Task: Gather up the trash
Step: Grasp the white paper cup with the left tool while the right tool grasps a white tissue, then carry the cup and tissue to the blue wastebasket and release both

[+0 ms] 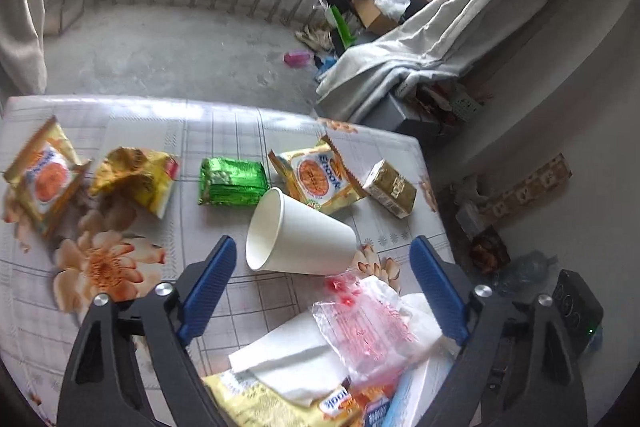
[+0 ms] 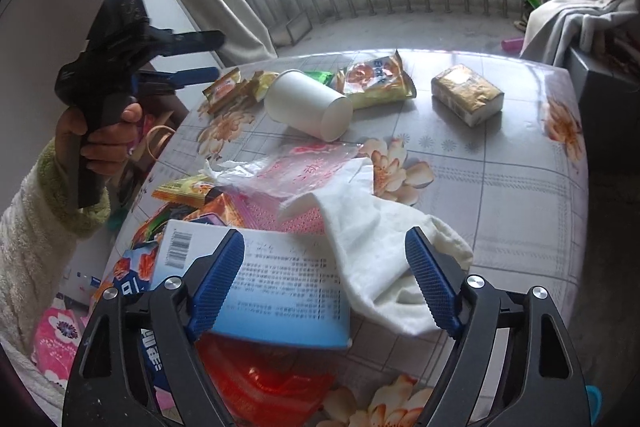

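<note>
Both pairs of blue-padded jaws stood wide apart and held nothing: the right gripper (image 2: 326,279) hovered over a pale blue printed box (image 2: 276,303) and a white cloth (image 2: 372,247) at the table's near edge, while the left gripper (image 1: 324,283) pointed at a tipped white paper cup (image 1: 296,239) near the middle. Snack wrappers (image 1: 316,179), a green packet (image 1: 232,181) and a gold tissue pack (image 2: 466,93) lay scattered toward the far edge of the floral table (image 2: 520,187). A good pick probably meant lowering the jaws astride one item, closing only once it sat squarely between the pads.
</note>
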The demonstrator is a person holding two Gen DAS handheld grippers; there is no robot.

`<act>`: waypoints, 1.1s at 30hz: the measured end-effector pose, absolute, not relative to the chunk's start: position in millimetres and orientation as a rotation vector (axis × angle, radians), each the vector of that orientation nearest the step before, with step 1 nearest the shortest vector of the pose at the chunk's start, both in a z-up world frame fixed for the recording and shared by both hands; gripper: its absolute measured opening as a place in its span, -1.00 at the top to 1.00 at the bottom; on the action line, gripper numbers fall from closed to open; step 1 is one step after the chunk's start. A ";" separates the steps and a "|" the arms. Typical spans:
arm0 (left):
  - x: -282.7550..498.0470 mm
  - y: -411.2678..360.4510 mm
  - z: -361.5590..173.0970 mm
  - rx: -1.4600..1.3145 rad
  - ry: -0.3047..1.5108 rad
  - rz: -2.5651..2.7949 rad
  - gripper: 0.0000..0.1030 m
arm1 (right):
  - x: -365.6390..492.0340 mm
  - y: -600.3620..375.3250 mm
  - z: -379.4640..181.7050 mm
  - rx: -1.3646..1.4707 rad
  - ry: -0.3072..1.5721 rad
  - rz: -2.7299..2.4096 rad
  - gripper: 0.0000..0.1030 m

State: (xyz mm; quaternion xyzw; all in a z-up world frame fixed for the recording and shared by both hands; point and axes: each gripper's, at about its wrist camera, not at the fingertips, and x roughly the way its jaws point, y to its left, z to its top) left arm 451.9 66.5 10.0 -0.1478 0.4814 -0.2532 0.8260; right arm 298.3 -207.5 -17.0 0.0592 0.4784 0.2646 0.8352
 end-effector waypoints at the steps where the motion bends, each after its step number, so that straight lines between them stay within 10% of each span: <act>1: 456.7 63.1 3.4 -0.315 1.043 -0.535 -0.48 | 302.2 -206.1 -18.9 0.119 1.018 0.561 -0.51; 14: 492.2 50.2 -42.2 -0.382 1.144 -0.525 -0.06 | 324.8 -202.7 -35.9 0.086 1.075 0.571 -0.10; 19: 493.0 45.1 -42.2 -0.374 1.143 -0.542 0.57 | 323.6 -207.5 -34.6 0.107 1.081 0.572 0.38; 24: 484.0 40.1 -30.7 -0.352 1.105 -0.583 0.77 | 318.2 -211.9 -32.7 0.107 1.074 0.552 0.86; 33: 460.8 34.5 0.5 -0.330 1.023 -0.616 0.93 | 304.2 -227.5 -20.2 0.106 1.017 0.466 0.97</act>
